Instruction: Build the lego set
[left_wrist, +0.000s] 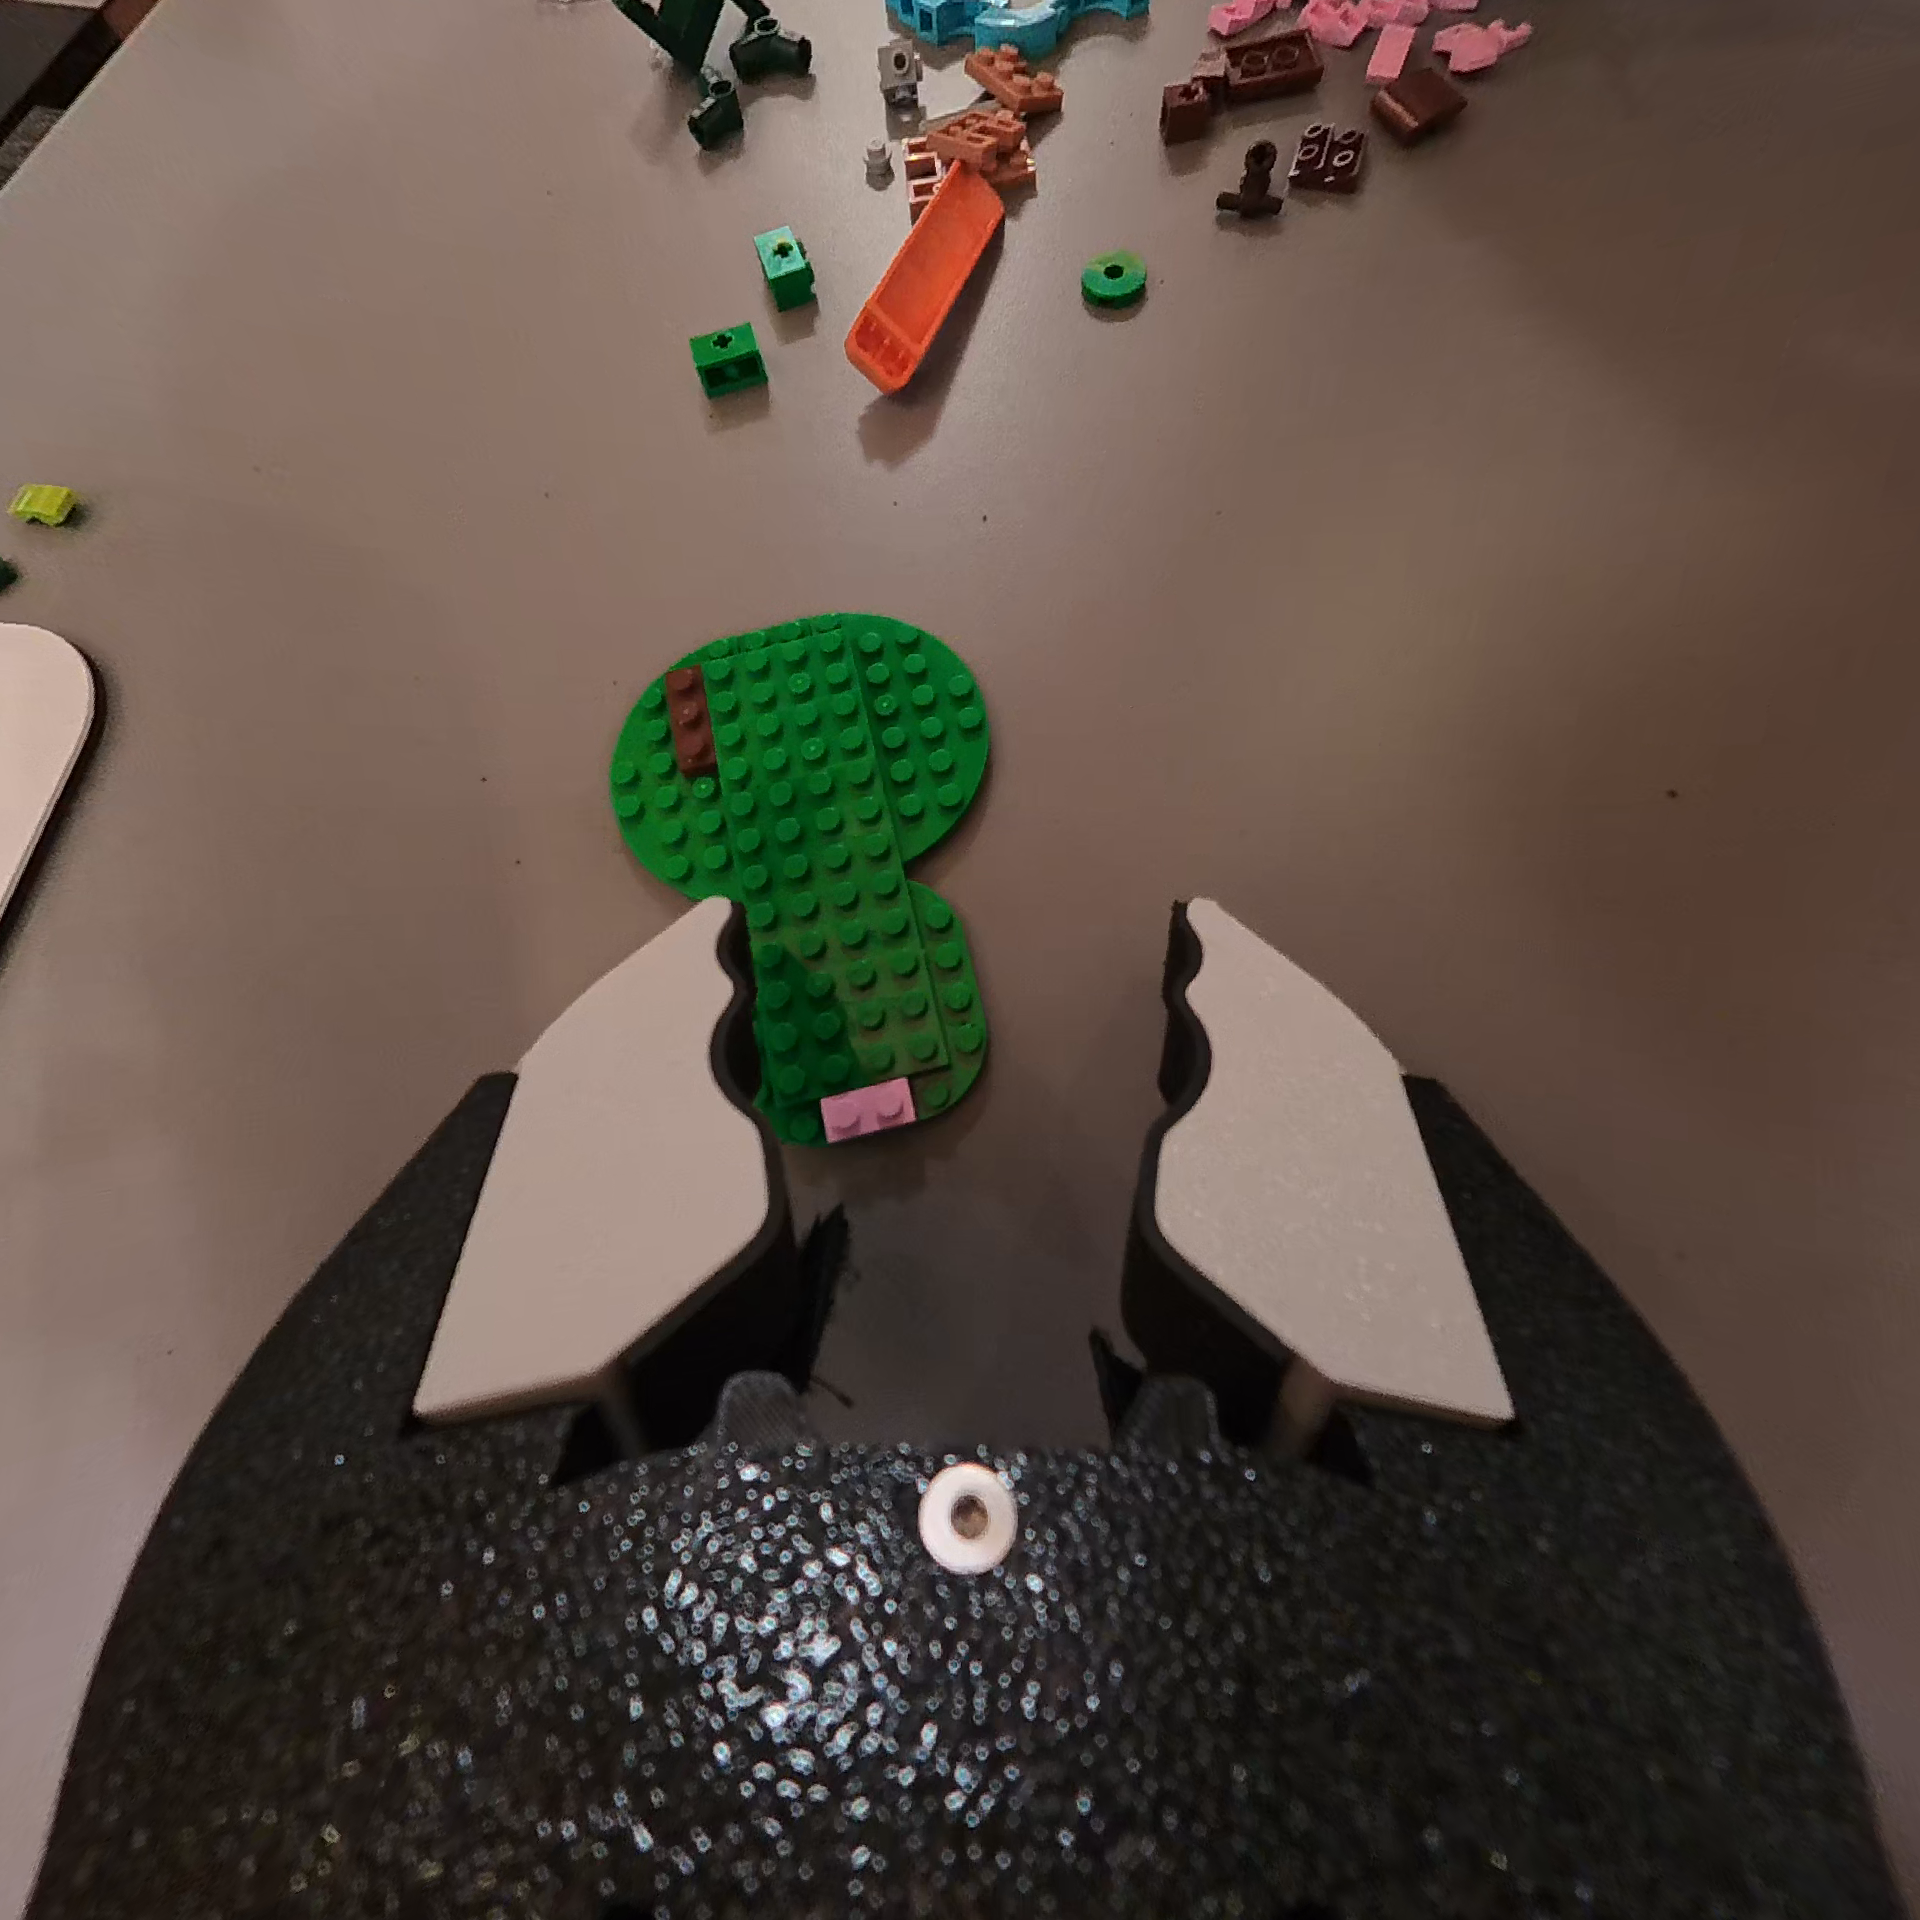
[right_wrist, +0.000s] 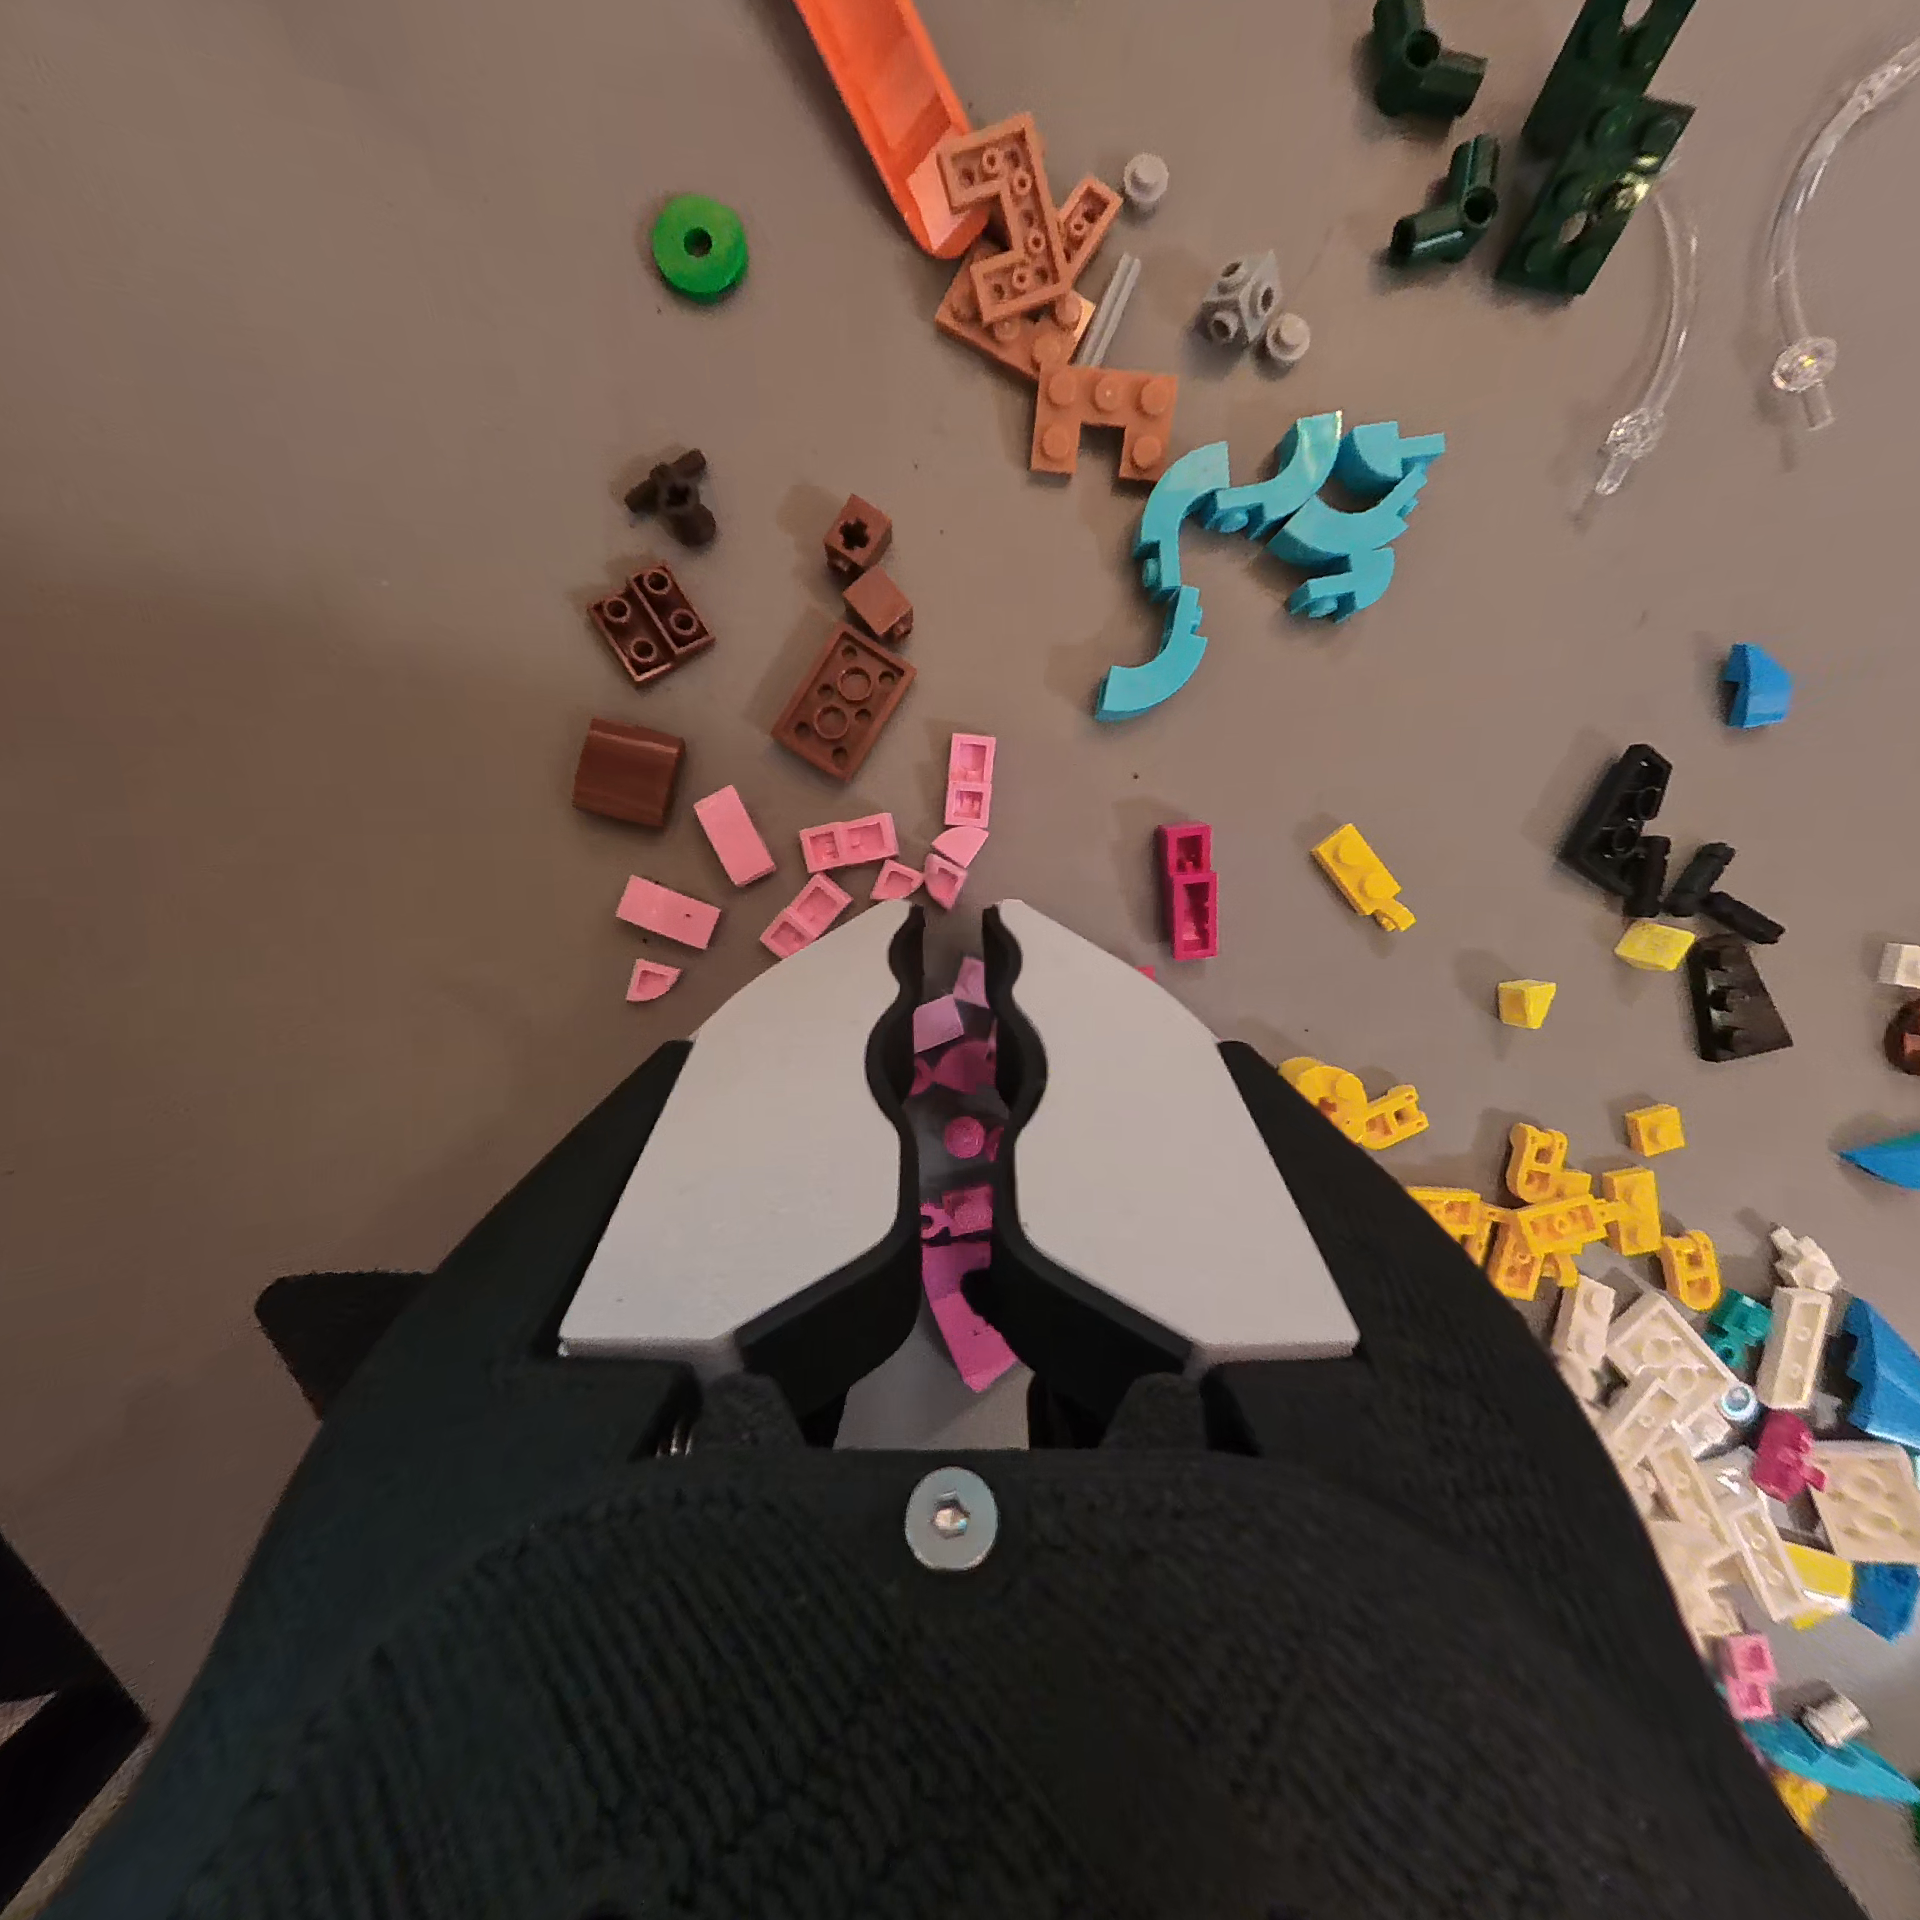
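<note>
A: Left gripper (left_wrist: 956, 1039)?
B: Fingers spread wide, empty, over the near end of 1 green plate (left_wrist: 821, 831) flat on the worktop (left_wrist: 1455, 727). Its long axis runs near to far; 1 pink brick (left_wrist: 869, 1114) near, 1 brown brick (left_wrist: 690, 719) far.
A: Right gripper (right_wrist: 953, 925)?
B: Fingers nearly together; pinching or not, I cannot tell. Only this view shows yellow, white and clear pieces; the plate shows only on the left.

A plain grey-brown worktop (left_wrist: 1455, 623) is filling nearly everything, matte and lying under soft, warm light that is dimming toward the far corners. At its far left edge, a strip of darker floor (left_wrist: 26, 114) is showing.
</note>
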